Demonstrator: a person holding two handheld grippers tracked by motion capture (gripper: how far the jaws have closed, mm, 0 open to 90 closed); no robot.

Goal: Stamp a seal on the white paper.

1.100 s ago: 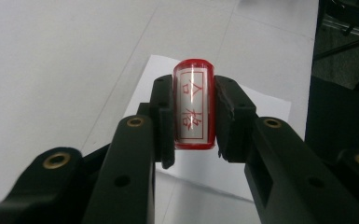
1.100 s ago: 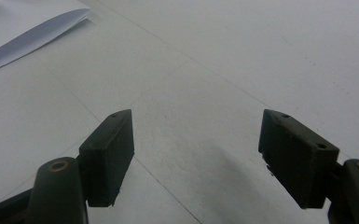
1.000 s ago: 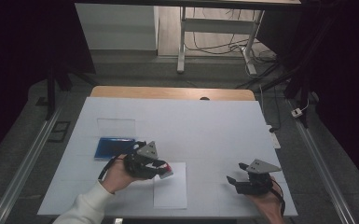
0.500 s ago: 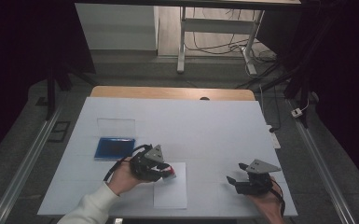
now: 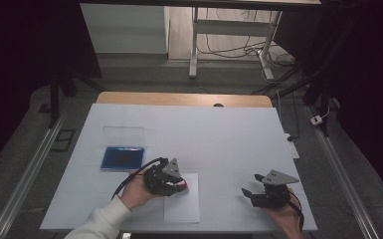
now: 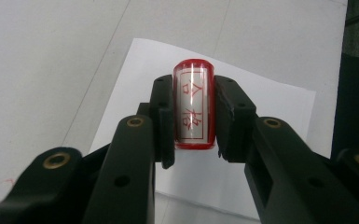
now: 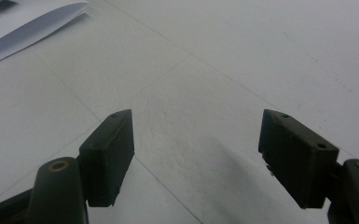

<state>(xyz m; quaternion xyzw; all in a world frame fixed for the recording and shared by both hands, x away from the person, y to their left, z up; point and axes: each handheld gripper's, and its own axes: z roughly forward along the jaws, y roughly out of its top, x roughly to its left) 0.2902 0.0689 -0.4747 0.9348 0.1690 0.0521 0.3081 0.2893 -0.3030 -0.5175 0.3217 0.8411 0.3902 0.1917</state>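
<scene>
My left gripper (image 5: 179, 184) is shut on a red stamp (image 6: 194, 103) with a clear label bearing red characters. It hangs over the upper left part of a white sheet of paper (image 5: 181, 204), seen under the stamp as the sheet (image 6: 265, 100) in the left gripper view. An open blue ink pad (image 5: 123, 157) with its clear lid (image 5: 124, 135) folded back lies to the left on the white table (image 5: 219, 134). My right gripper (image 5: 248, 195) rests near the table's front right, jaws wide apart, nothing between its fingers (image 7: 109, 154).
The sheet's corner (image 7: 32, 25) shows at the upper left of the right gripper view. A wooden strip (image 5: 179, 98) borders the table's far edge. Beyond it stand a desk frame (image 5: 229, 30) and cables on the floor.
My left gripper has carried the stamp rightward from beside the ink pad to above the sheet of paper. The right gripper has stayed put.
</scene>
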